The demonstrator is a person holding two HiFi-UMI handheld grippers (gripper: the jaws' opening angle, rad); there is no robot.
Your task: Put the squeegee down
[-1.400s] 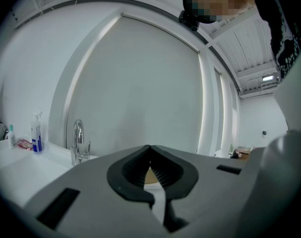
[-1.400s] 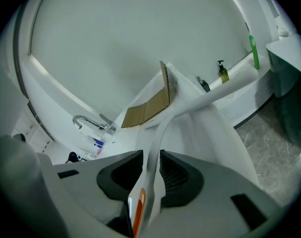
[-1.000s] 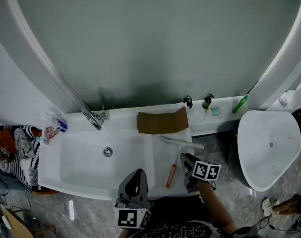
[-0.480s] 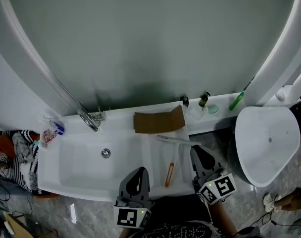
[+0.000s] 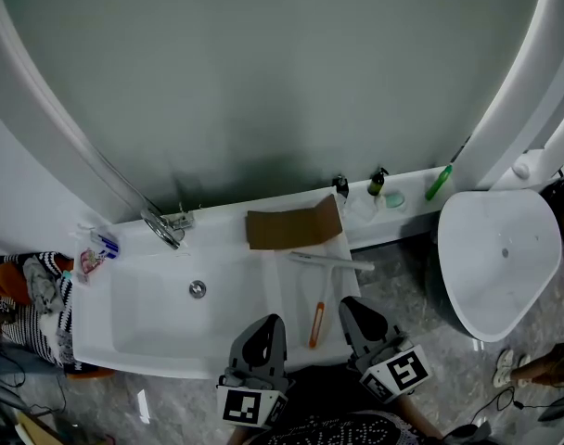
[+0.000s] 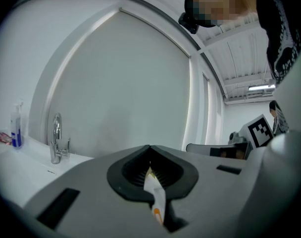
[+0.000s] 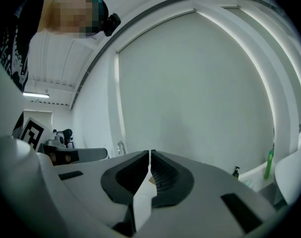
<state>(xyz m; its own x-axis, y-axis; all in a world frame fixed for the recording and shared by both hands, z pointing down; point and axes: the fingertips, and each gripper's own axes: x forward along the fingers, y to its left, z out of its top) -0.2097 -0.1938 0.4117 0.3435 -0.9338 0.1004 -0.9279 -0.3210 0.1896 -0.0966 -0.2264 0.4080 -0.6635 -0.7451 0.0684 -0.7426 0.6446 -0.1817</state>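
While both grippers hang at the worktop's front edge, the left gripper [image 5: 265,330] and the right gripper [image 5: 358,319] each show jaws pressed together on nothing. Just beyond and between them the squeegee [image 5: 316,324] lies flat on the worktop right of the basin [image 5: 157,318], touched by neither. Its long axis runs front to back: orange handle towards the front edge, blade crosswise towards the cardboard [image 5: 291,229] at the back edge. The putting-down looks done, with nothing left.

Left claw [image 5: 262,330] closed; right claw [image 5: 355,312] closed, side by side.

Right gripper [image 7: 149,153] jaws together (green bottle [image 7: 270,163] beyond)
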